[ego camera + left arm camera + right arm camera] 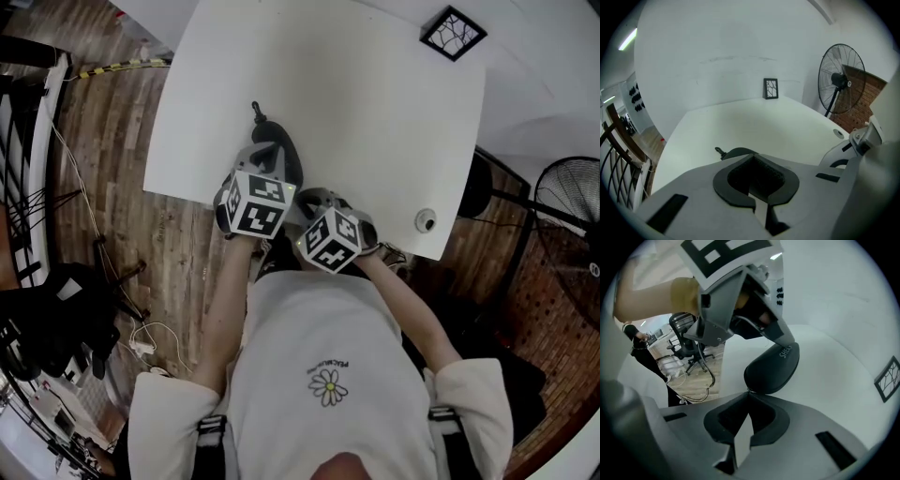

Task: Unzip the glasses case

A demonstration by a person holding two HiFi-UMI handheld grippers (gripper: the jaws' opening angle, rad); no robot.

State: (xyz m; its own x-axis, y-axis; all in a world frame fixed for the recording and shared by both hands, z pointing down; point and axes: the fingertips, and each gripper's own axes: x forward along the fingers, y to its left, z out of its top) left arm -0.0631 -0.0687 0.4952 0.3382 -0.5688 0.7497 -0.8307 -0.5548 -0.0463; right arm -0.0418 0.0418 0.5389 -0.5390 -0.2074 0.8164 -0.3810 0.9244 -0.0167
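Head view: the marker cubes cover most of both grippers, so the tips barely show. The left gripper (265, 157) sits over the glasses case (289, 150) and hides its near half. The right gripper (314, 202) is just beside it, at the near edge of the table (375, 94). The case lies on the table close to that edge, with a dark tab (256, 112) sticking out of its far end. Both forearms are bent in close, grippers side by side and angled down.

Left gripper view: jaws together, nothing seen between them. They hide most of the case; only a top sliver and the tab show. Contact with the case is unclear here.

Right gripper view: jaws together, tips right at the case's near edge. There is a small glint there; can't tell if a zip pull is pinched. The left gripper overlaps the case's far part, its tips hidden. The zip line itself can't be made out.
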